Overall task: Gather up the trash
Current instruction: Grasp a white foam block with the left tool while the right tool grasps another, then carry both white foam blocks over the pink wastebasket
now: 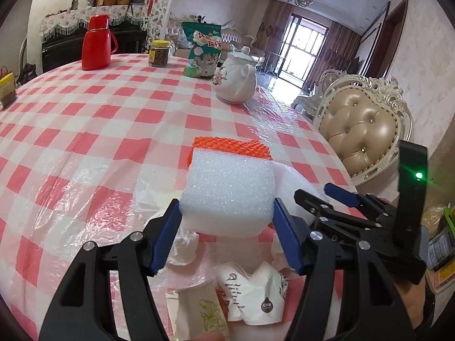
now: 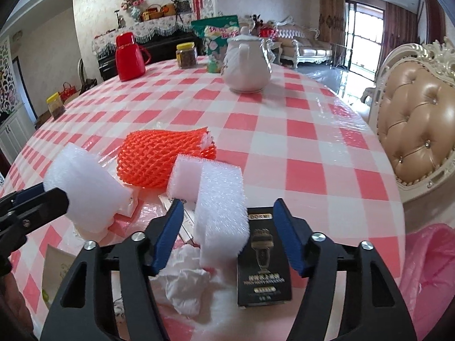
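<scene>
My left gripper (image 1: 226,213) is shut on a white foam block (image 1: 227,187) and holds it above the table; it shows at the left of the right wrist view (image 2: 85,187). An orange foam net (image 2: 159,156) lies behind it. My right gripper (image 2: 227,221) is open, its jaws either side of a white foam strip (image 2: 220,207) and a black carton (image 2: 263,258). Crumpled tissue (image 2: 184,281) lies under it. Crushed paper cups (image 1: 250,295) lie near the table edge in the left wrist view.
The red-and-white checked table (image 2: 298,153) carries a white teapot (image 2: 246,65), a red flask (image 2: 129,56), jars (image 2: 186,55) and a green snack bag (image 2: 219,37) at the far side. A padded chair (image 2: 418,125) stands to the right. A pink bag (image 2: 426,270) hangs at lower right.
</scene>
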`<state>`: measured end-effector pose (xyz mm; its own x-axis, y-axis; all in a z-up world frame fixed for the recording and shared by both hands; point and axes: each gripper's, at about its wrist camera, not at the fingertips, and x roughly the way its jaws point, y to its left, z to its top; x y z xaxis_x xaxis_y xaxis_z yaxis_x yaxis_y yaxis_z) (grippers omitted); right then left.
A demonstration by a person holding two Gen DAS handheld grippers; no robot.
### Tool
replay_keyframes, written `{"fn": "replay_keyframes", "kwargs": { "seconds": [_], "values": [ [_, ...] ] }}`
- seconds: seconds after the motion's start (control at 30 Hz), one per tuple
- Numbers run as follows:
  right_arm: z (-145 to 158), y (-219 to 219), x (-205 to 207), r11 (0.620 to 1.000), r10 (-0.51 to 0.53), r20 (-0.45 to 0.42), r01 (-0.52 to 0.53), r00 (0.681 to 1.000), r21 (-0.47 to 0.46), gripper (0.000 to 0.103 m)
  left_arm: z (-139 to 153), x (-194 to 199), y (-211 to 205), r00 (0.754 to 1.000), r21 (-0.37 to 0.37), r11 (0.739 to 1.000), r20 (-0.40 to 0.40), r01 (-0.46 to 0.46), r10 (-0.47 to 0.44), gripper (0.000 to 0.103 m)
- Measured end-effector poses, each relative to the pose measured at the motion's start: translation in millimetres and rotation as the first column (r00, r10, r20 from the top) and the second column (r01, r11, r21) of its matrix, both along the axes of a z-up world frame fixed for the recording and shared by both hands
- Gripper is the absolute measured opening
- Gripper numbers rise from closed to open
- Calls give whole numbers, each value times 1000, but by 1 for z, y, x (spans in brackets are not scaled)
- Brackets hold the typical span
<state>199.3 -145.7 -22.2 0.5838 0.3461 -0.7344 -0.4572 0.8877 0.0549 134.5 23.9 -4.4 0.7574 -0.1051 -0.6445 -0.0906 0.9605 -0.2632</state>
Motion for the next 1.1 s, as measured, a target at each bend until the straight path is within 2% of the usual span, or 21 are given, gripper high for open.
{"fn": "replay_keyframes", "kwargs": {
  "seconds": [0.13,0.2,0.6,1.1],
  "values": [
    [-6,6,2,1000,20,-21,-21,1000,-21,37,0,0,1,1000,-3,1000,0,-5,5,63],
    [-7,6,1,1000,24,-23,-25,999,-16,35,0,-1,1,1000,-4,1000,0,-6,6,63],
    [23,-19,-26,999,-25,55,23,998,45,34,10,-8,-2,999,0,1000,37,-12,12,63],
    [65,-111,-72,982,-181,148,172,972,72,34,37,-17,-41,991,18,996,102,83,-84,63]
  ]
}}
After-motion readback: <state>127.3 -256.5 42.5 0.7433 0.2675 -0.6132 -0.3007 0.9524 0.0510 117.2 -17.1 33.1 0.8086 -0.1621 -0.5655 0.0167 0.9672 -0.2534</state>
